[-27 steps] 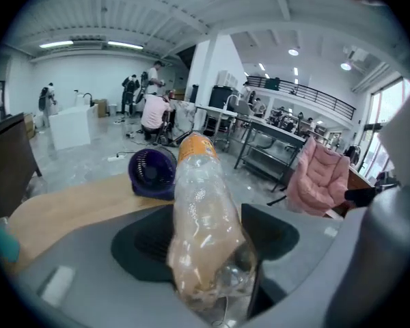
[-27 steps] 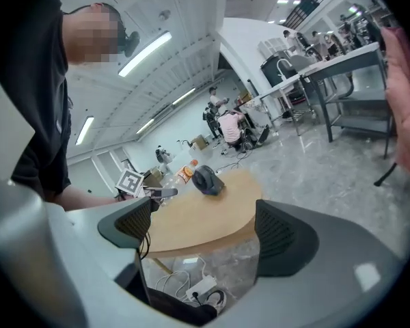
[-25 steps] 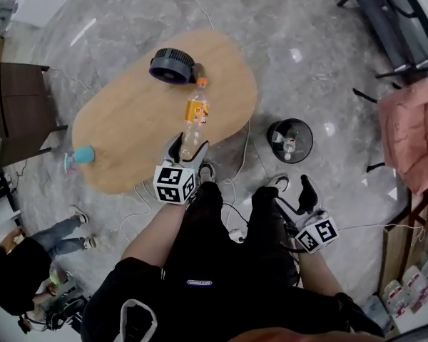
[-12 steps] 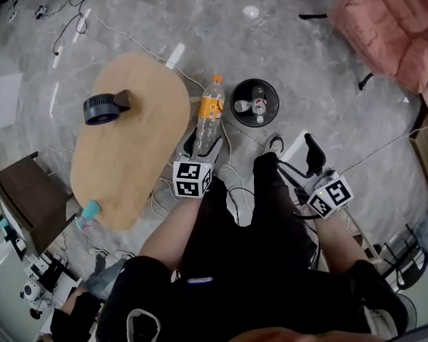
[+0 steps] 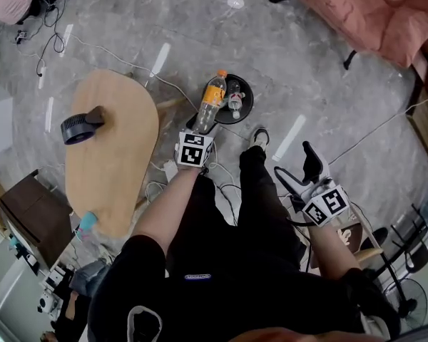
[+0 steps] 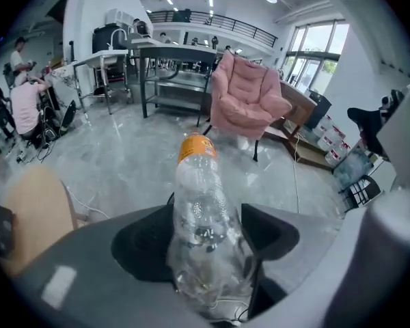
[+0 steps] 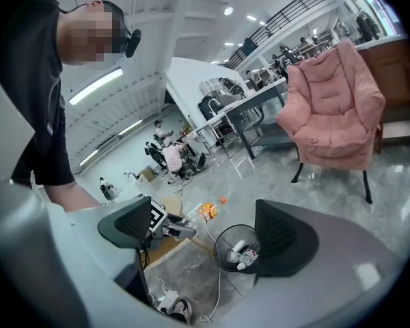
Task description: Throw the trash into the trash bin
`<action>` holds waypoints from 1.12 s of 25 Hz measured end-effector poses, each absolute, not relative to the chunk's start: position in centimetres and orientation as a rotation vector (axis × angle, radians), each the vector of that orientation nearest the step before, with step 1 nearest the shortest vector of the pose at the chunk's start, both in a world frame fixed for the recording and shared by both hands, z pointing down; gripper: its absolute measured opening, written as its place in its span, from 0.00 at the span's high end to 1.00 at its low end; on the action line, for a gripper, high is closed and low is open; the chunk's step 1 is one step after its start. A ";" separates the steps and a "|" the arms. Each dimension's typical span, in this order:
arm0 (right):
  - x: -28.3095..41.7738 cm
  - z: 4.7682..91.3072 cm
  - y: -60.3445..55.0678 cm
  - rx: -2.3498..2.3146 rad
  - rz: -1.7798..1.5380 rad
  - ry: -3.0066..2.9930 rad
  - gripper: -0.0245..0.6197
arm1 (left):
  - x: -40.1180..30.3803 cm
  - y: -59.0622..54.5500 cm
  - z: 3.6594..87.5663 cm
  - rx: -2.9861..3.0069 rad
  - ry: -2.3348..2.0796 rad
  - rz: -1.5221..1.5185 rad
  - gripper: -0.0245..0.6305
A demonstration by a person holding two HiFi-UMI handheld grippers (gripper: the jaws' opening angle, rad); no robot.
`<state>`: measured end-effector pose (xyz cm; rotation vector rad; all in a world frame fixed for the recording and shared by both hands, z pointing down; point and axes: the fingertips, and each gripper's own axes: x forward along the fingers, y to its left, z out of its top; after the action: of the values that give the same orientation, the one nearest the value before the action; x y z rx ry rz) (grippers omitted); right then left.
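A clear plastic bottle (image 5: pixel 210 105) with an orange cap and label sticks out from my left gripper (image 5: pixel 200 128), which is shut on its lower body. Its capped end hangs over the near rim of the round black trash bin (image 5: pixel 250 100) on the floor. In the left gripper view the bottle (image 6: pixel 203 210) fills the gap between both jaws of my left gripper (image 6: pixel 208 232). My right gripper (image 5: pixel 308 164) is open and empty, off to the right by the person's leg. The right gripper view shows its jaws wide apart around the gripper (image 7: pixel 205 227), with the bin (image 7: pixel 219 251) and the bottle (image 7: pixel 206 212) beyond.
The bin holds some discarded bottles (image 5: pixel 234 98). An oval wooden table (image 5: pixel 110 162) with a dark round fan (image 5: pixel 78 127) stands to the left. A pink armchair (image 5: pixel 371 13) is at the far right. Cables (image 5: pixel 225 180) trail across the grey floor.
My left gripper has carried the bottle off the table and rightward to the bin's edge. The head has turned, so the table slid left. The right gripper stays open.
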<state>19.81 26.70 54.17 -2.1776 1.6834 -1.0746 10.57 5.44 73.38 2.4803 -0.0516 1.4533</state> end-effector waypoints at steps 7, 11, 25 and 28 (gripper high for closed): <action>21.9 55.0 30.5 -2.216 -1.068 1.587 0.18 | 10.7 8.9 80.9 2.192 -0.019 1.632 0.48; 22.4 55.6 30.8 -2.214 -1.070 1.581 0.18 | 9.9 10.4 84.8 1.992 -0.011 1.684 0.48; 20.4 57.4 25.1 -2.081 -1.077 1.771 0.18 | 10.7 8.0 91.7 1.756 -0.031 1.887 0.48; 19.4 57.8 25.1 -2.066 -1.101 1.792 0.18 | 10.8 6.9 92.9 1.743 -0.027 1.928 0.48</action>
<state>19.42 25.08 57.79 -2.0664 1.7923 -1.1015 10.85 6.94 92.94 1.7429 -0.0268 1.9282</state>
